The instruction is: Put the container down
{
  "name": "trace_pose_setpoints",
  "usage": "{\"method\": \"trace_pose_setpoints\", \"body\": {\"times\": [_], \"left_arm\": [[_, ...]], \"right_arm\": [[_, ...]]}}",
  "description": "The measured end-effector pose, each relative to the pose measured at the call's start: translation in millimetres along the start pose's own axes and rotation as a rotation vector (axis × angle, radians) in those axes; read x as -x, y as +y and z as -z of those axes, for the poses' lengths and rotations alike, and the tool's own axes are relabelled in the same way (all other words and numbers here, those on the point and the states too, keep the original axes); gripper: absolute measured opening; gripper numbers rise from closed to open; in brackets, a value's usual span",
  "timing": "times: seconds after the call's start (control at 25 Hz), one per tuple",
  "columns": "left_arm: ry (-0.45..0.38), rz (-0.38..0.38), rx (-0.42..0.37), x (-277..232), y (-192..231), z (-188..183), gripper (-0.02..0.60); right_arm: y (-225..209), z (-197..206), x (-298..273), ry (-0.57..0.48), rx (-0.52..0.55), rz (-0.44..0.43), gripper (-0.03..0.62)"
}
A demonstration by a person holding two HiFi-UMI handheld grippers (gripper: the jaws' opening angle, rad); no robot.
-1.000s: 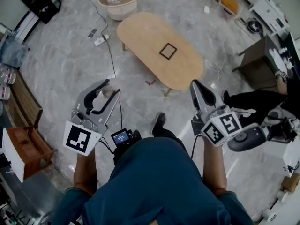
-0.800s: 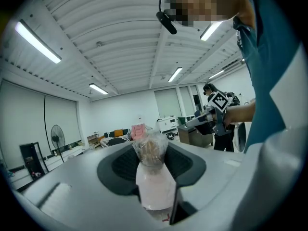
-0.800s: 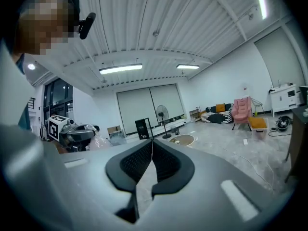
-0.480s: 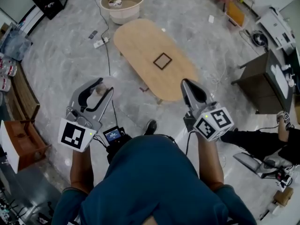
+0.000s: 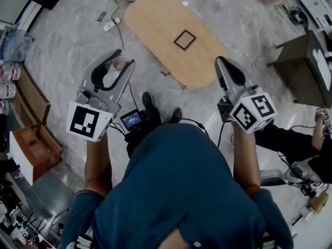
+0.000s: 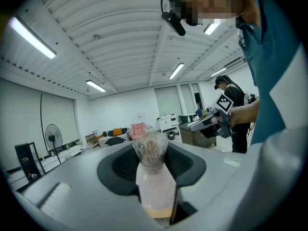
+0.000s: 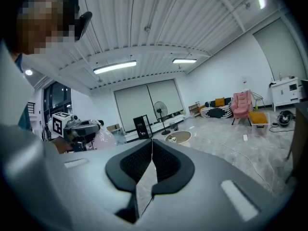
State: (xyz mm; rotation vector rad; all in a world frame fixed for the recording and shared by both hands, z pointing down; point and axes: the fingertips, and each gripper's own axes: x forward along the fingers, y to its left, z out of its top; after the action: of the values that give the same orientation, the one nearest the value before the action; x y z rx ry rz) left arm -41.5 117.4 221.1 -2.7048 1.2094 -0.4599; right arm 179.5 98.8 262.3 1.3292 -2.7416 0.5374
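Left tongs [image 5: 123, 60] half open, clamped on the clear-wrapped container [image 6: 154, 179], carried mid-air. Right tongs [image 5: 224, 64] closed, empty. Person has stepped nearer the table [image 5: 155, 19]; set-down likely next.

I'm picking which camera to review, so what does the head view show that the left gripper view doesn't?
Only the head view: the oval wooden table with a square mark on it, the grey floor and the person's shoes below. Only the left gripper view: the ceiling lights, a standing fan and a pink chair across the room. Both: the left tongs shut on the container, and the closed right tongs.
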Motion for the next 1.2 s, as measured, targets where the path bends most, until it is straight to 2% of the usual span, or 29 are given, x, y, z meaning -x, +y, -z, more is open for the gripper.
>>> {"method": "trace_pose_setpoints", "body": {"times": [0.28, 0.72, 0.92, 1.04, 1.2], "left_arm": [[-0.01, 0.078, 0.0, -29.7, 34.2, 11.6, 0.144], [-0.027, 0.202, -0.004, -64.6, 143.4, 35.0, 0.143], [-0.102, 0.248, 0.007, -89.7, 185.4, 41.6, 0.143], [-0.084, 0.285, 0.015, -103.7, 200.8, 51.8, 0.143], [-0.108, 0.322, 0.021, -119.7, 207.8, 56.3, 0.143]], "right_arm": [[-10.7, -6.3, -19.5, -0.027, -0.016, 0.093, 0.011], [8.9, -32.5, -106.6, -0.053, -0.031, 0.219, 0.011], [10.7, -43.0, -143.4, -0.063, -0.028, 0.275, 0.011], [7.1, -46.3, -157.5, -0.059, -0.028, 0.307, 0.011], [4.6, -47.5, -162.2, -0.053, -0.034, 0.341, 0.011]]}}
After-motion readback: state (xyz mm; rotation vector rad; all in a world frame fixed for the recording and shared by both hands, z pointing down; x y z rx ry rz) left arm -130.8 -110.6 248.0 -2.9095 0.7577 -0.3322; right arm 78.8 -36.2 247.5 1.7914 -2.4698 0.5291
